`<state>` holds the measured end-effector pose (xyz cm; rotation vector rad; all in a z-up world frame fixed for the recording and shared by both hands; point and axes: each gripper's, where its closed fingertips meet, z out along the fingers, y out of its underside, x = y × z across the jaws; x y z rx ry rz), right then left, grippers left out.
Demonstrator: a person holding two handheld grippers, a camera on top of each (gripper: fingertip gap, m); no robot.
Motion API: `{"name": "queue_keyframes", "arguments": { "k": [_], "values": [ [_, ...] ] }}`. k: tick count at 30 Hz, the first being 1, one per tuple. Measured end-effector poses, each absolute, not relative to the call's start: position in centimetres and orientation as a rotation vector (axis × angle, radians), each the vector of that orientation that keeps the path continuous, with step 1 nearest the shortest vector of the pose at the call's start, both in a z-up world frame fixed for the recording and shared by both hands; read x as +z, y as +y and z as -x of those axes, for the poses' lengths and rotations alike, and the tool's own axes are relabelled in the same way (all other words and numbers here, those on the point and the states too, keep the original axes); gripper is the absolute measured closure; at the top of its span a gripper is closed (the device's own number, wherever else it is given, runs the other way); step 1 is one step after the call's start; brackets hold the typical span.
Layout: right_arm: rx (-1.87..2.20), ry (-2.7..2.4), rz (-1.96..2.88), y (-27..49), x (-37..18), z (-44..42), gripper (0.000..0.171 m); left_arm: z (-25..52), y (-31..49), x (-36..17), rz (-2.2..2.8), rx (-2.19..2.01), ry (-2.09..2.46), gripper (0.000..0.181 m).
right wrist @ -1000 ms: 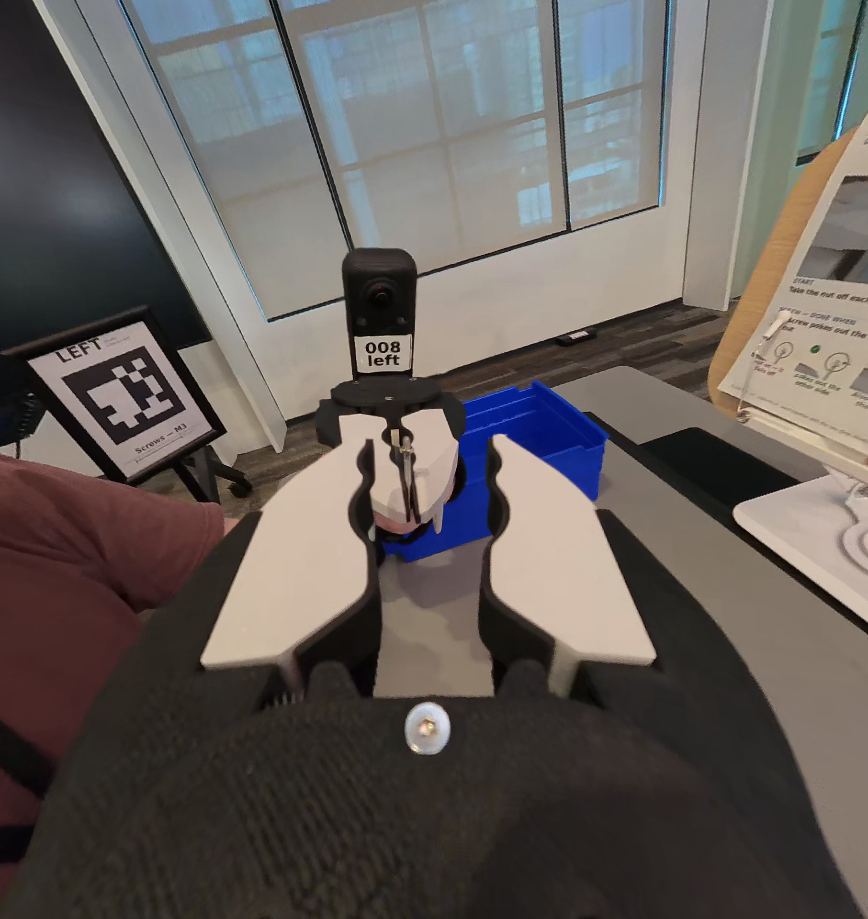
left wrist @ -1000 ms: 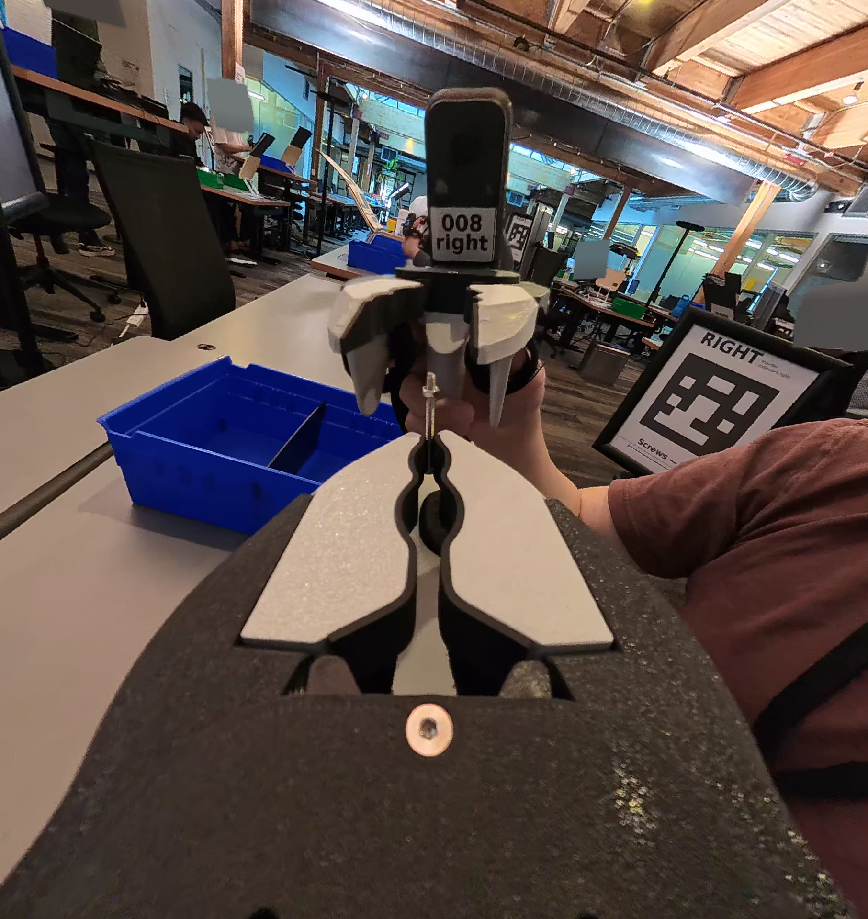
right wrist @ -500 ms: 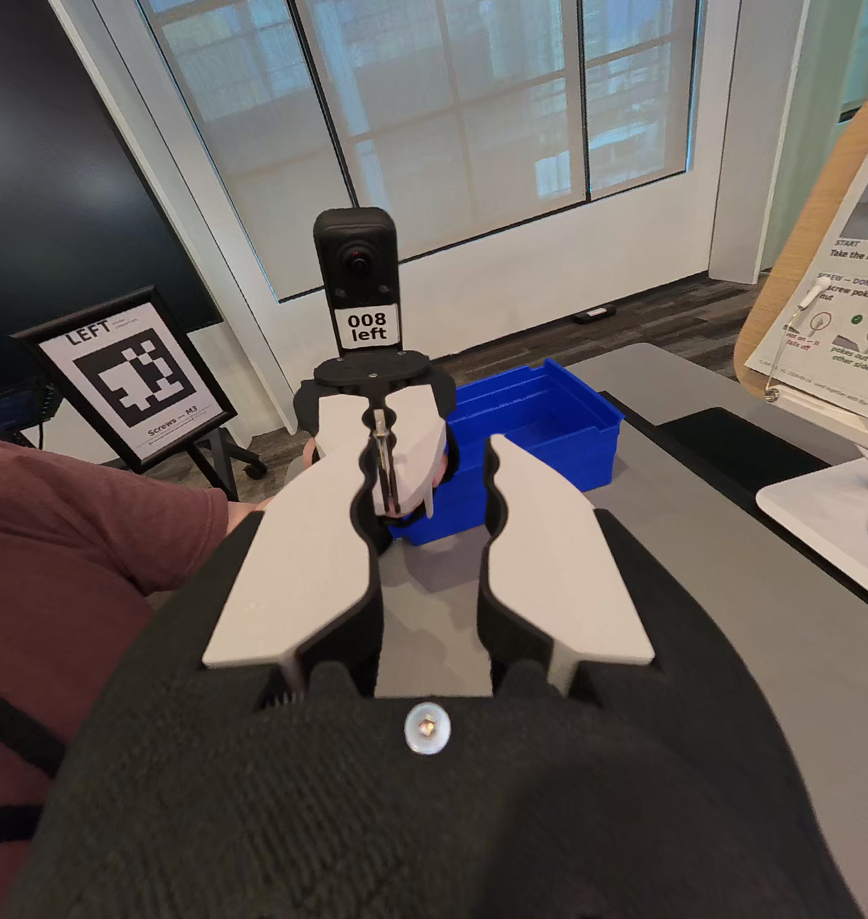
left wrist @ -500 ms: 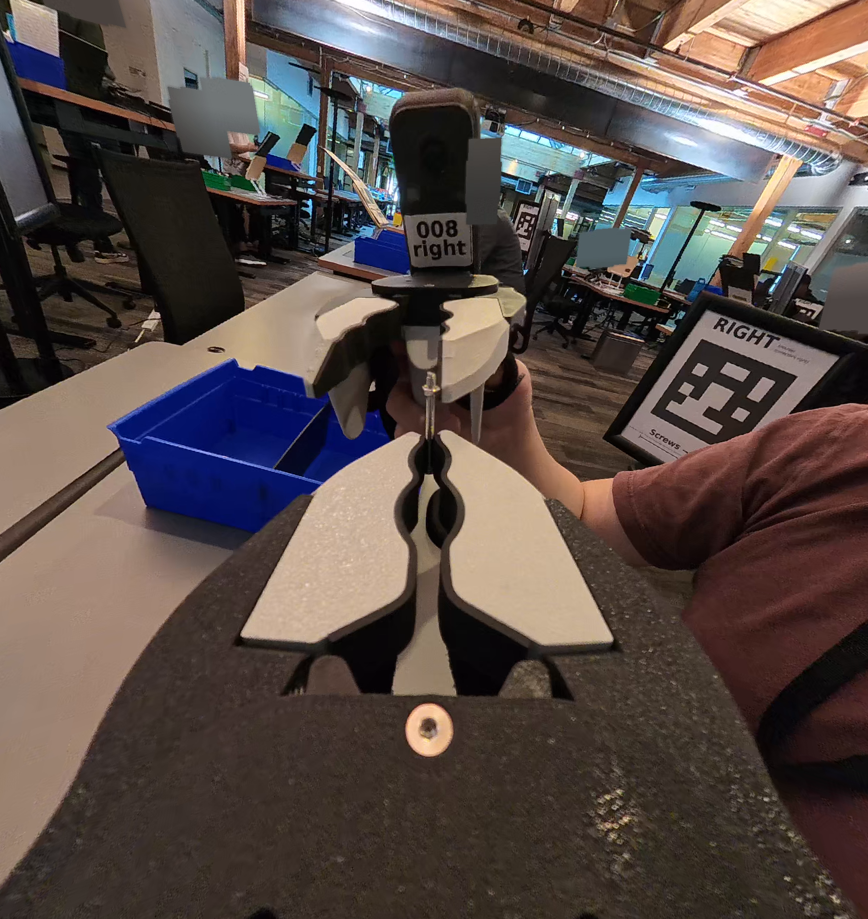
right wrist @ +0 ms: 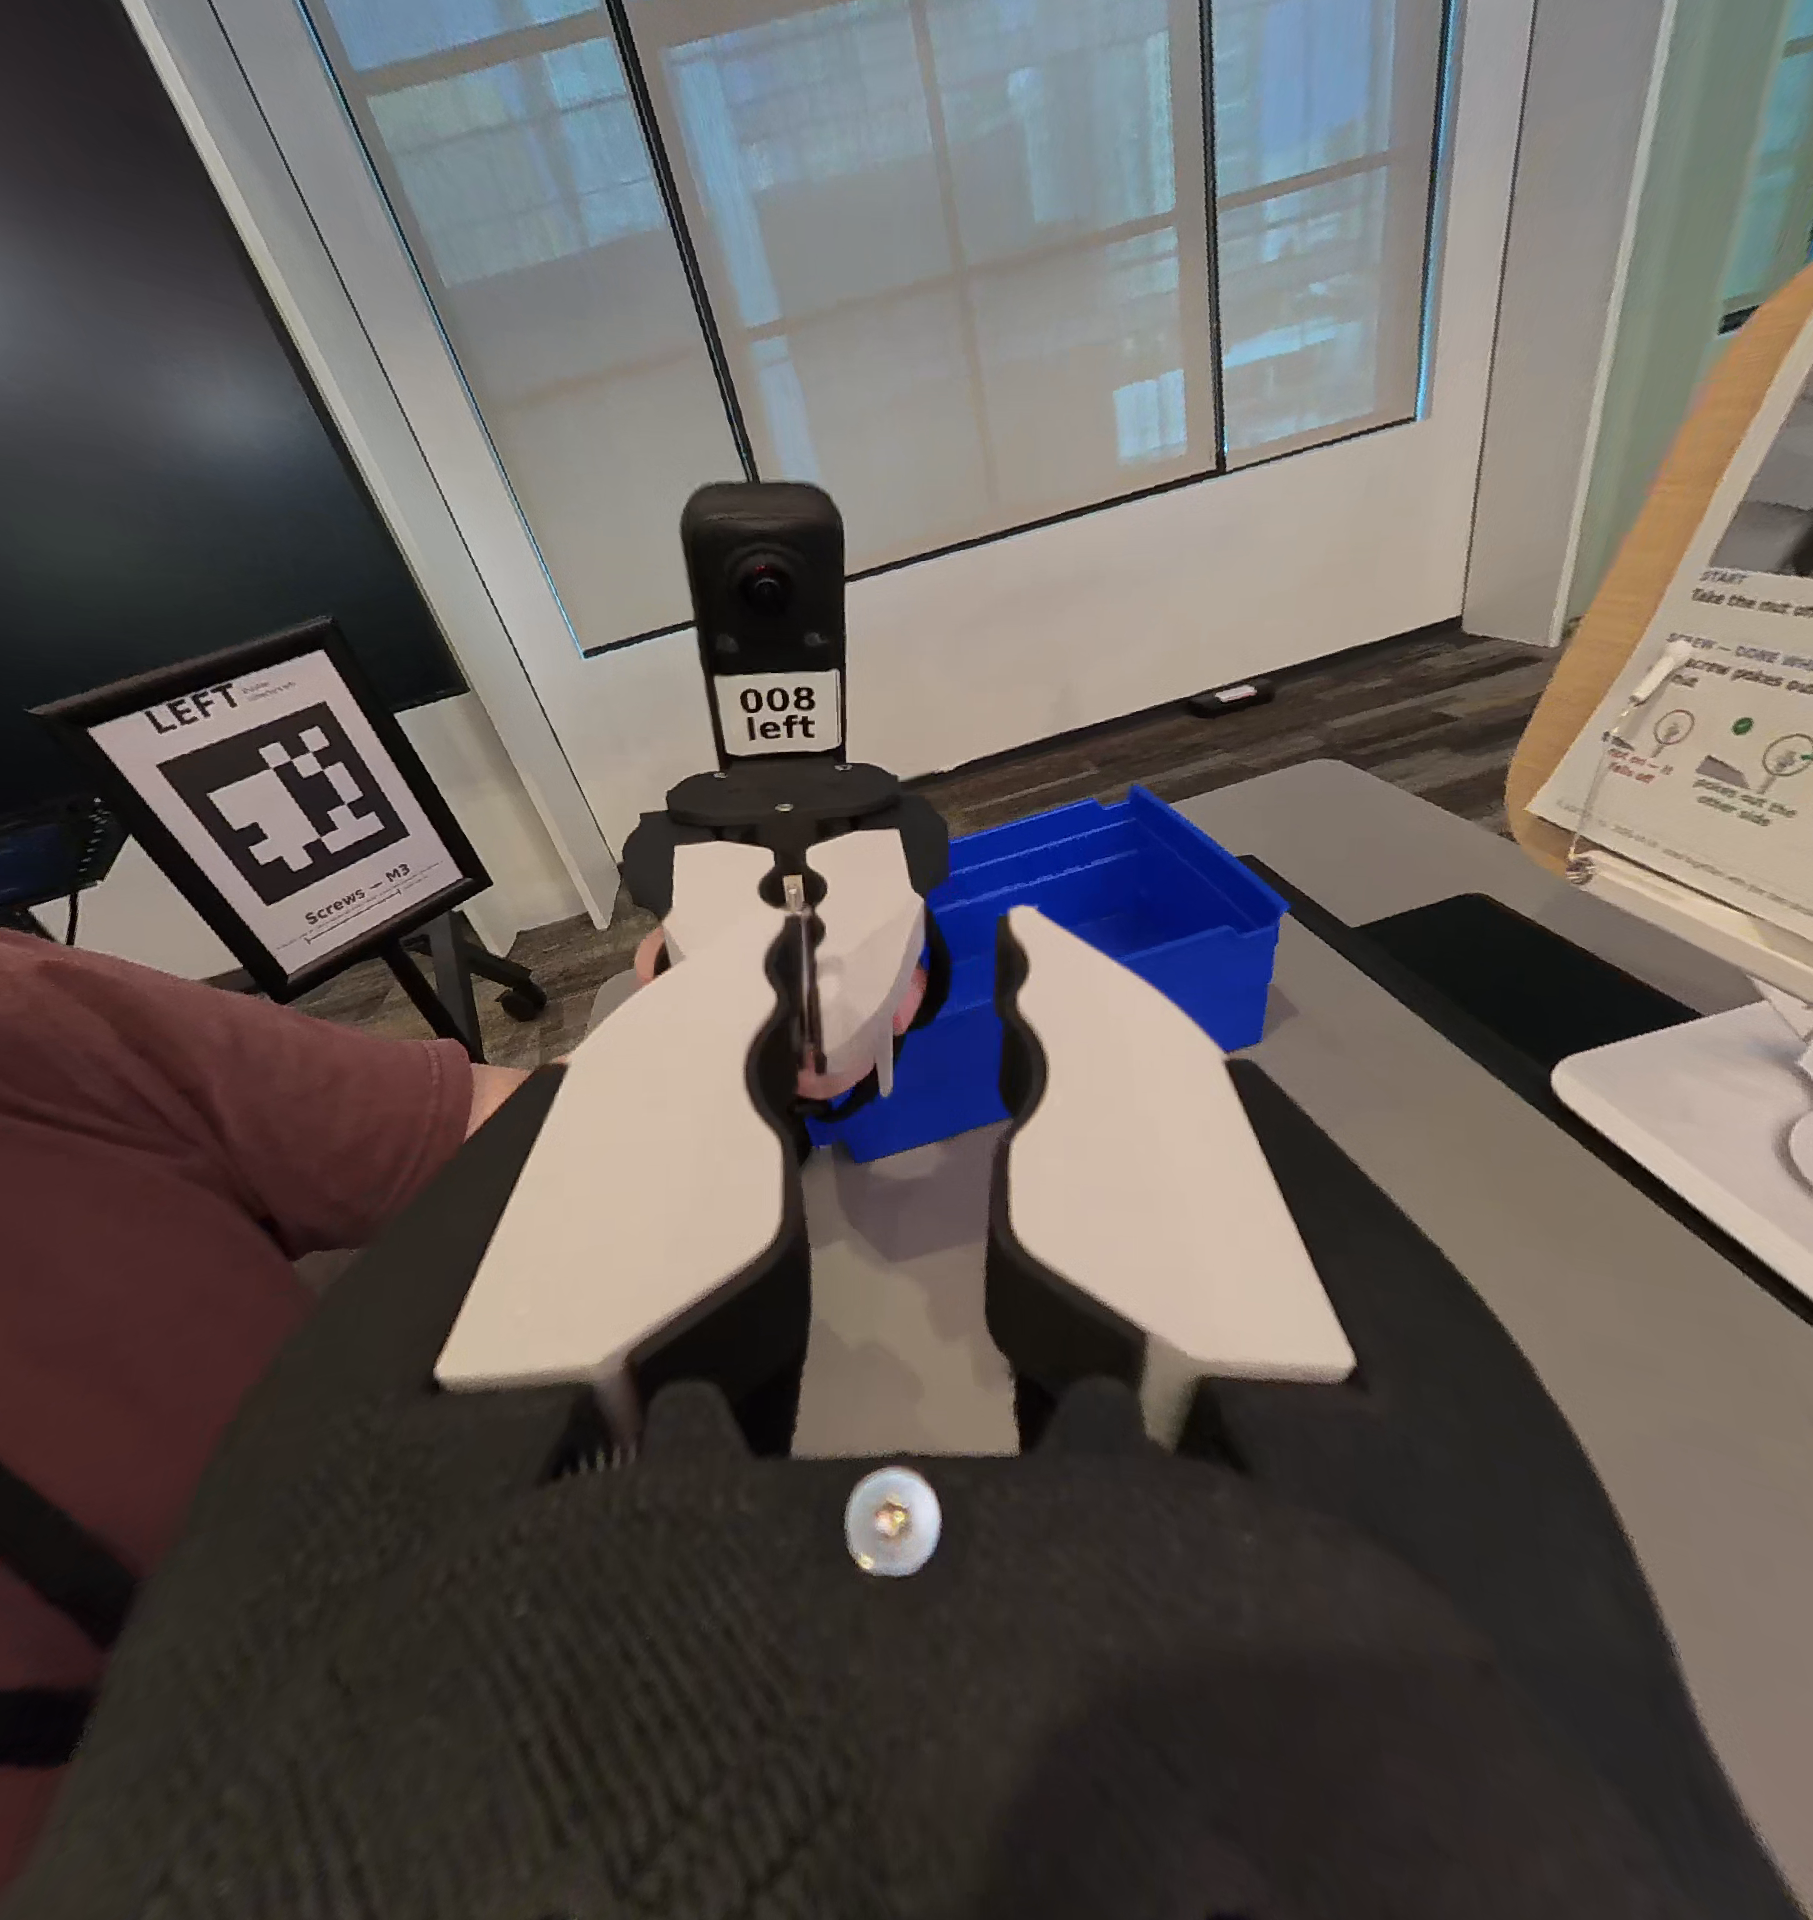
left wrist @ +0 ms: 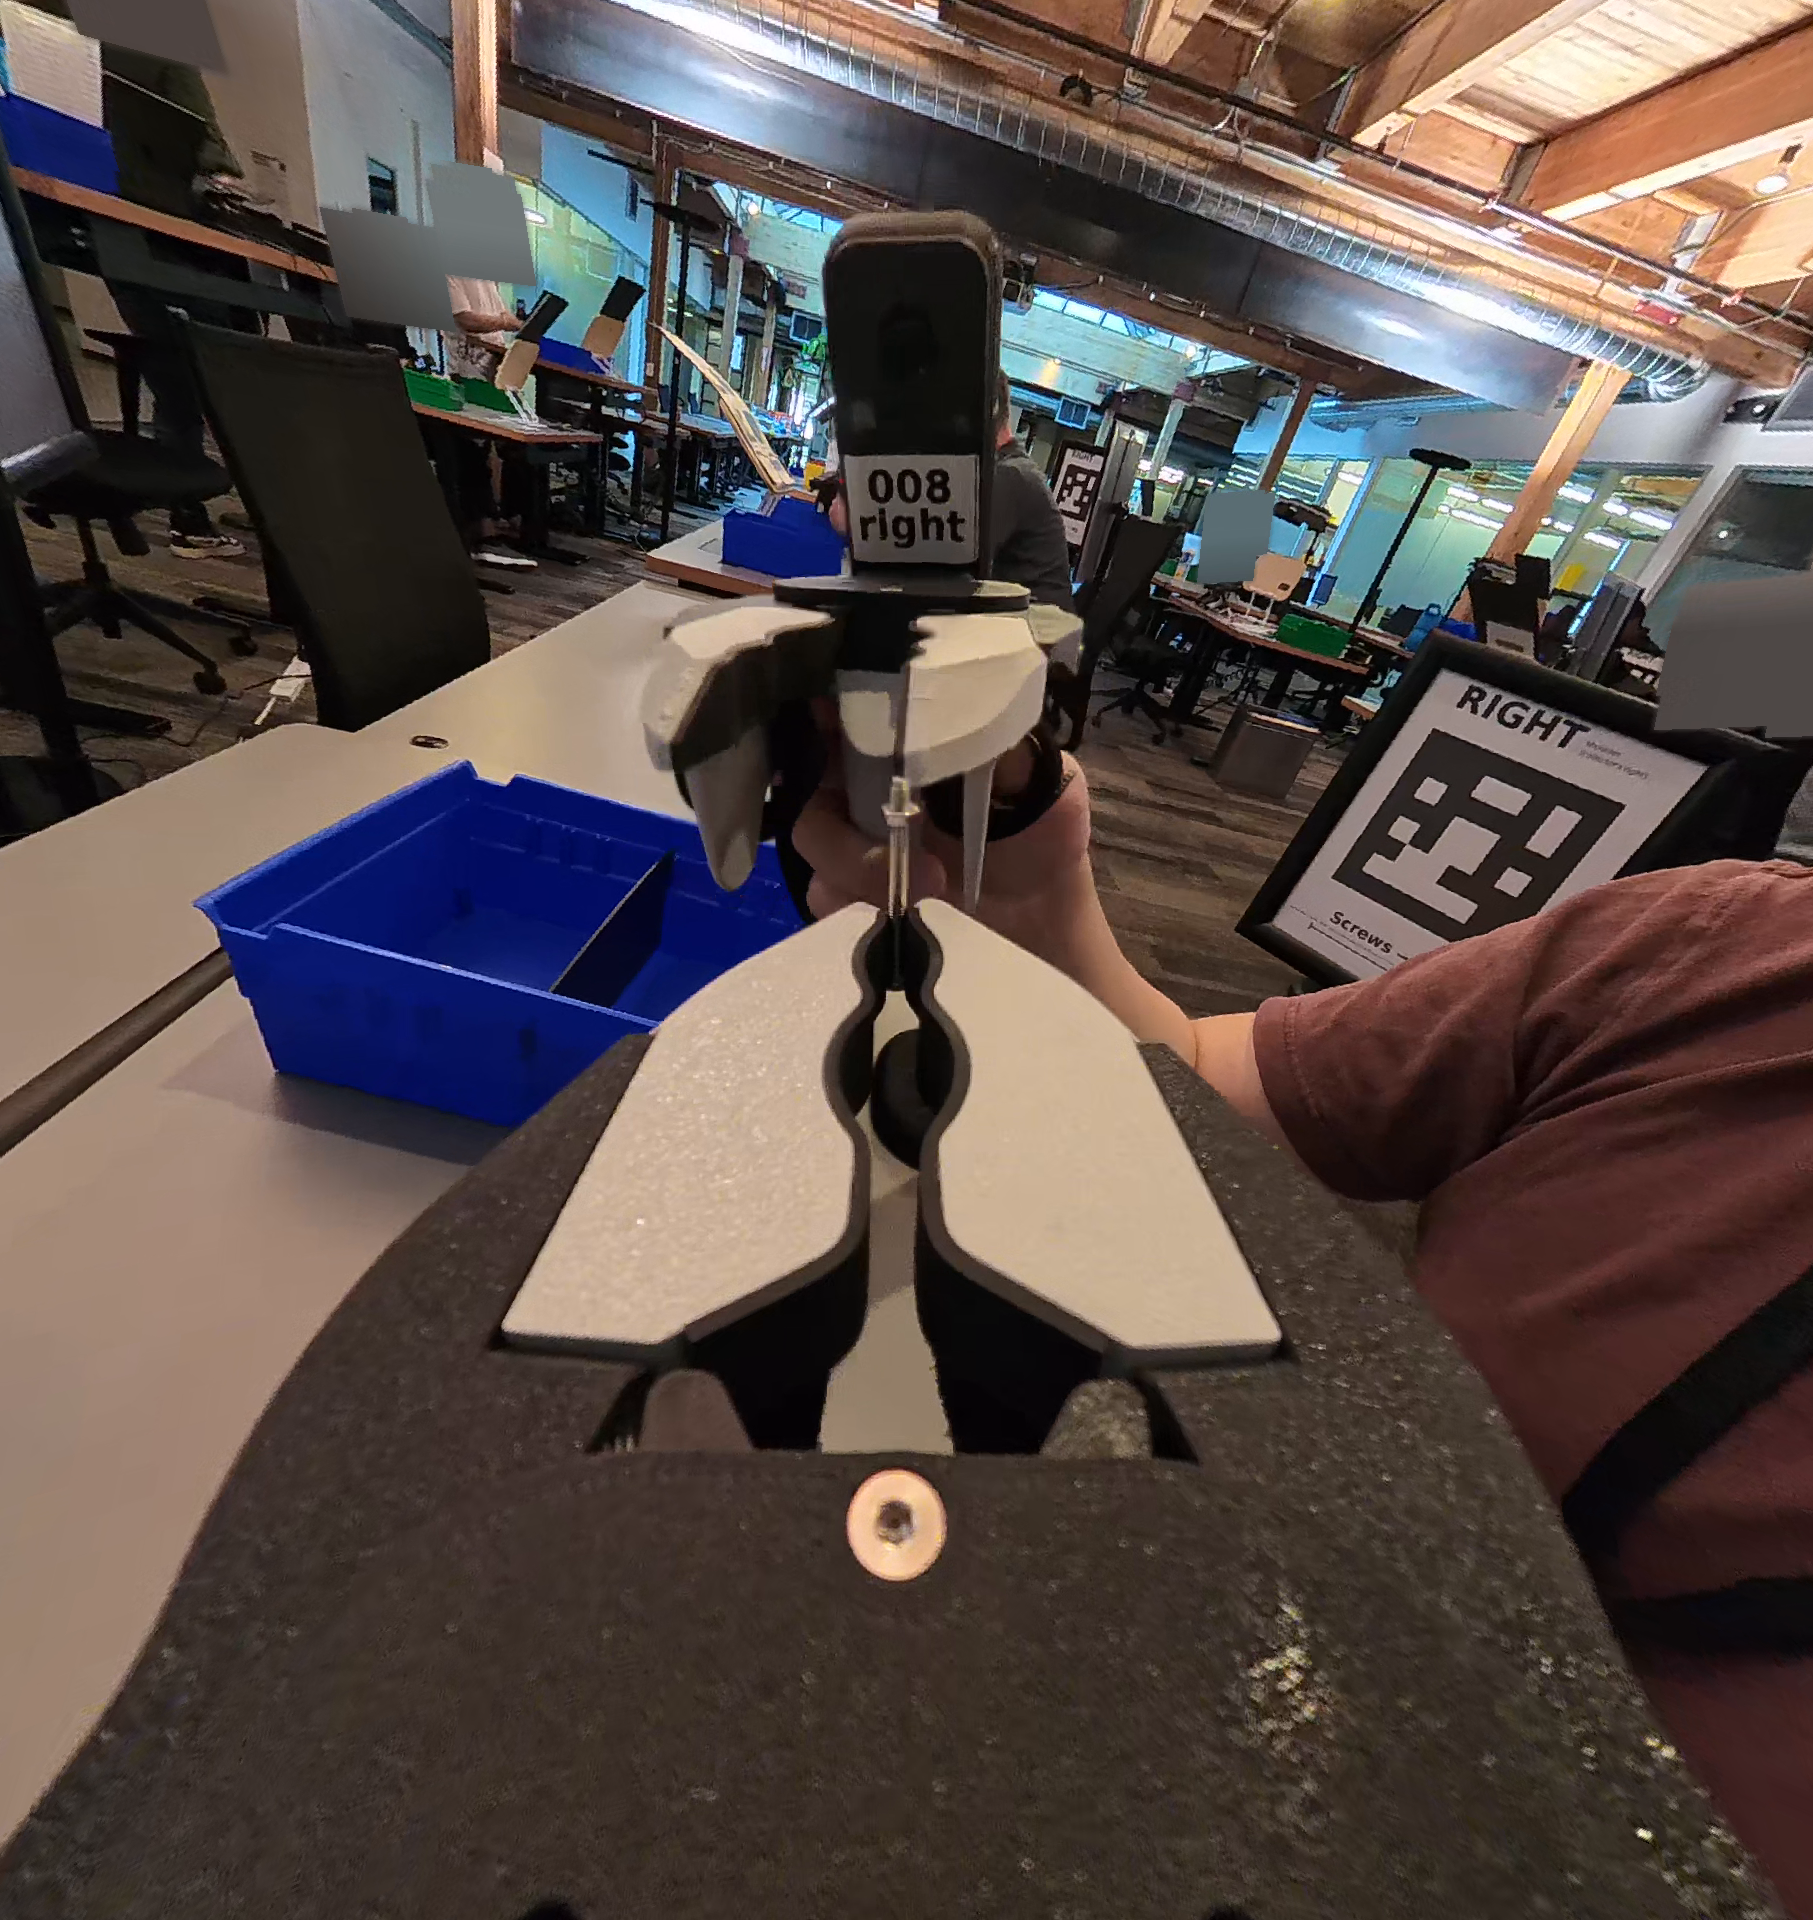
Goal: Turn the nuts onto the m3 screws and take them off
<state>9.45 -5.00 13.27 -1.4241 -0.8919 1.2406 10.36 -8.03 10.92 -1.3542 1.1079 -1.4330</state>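
The left gripper point(left wrist: 894, 920) has its jaws closed on the shank of a thin m3 screw point(left wrist: 896, 862), which stands upright out of the tips with a nut point(left wrist: 898, 808) near its top; the right gripper point(right wrist: 907, 1023) faces it with jaws spread wide, gripping nothing, its fingers on either side of the screw's far end without touching it. Both are held in the air above the grey table point(left wrist: 102, 1299), just beside a blue bin point(left wrist: 434, 961). The likely risks: the right fingers closing off-centre and pushing the slender screw sideways out of the left grip; or pinching the shank instead of the small nut, so nothing turns; a dropped nut could roll off the table.
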Motion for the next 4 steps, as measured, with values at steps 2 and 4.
{"name": "queue_keyframes", "arguments": {
  "k": [2, 4],
  "values": [
    [1.264, -0.867, 1.392, -5.20, 13.99, -9.68, 0.136, -10.28, -7.91, 10.97, 1.355, -1.429, 1.102, 0.180],
    [1.284, -0.883, 1.369, -5.84, 14.29, -9.25, 0.136, -10.37, -7.93, 10.91, 1.357, -1.419, 1.106, 0.179]
  ]
}}
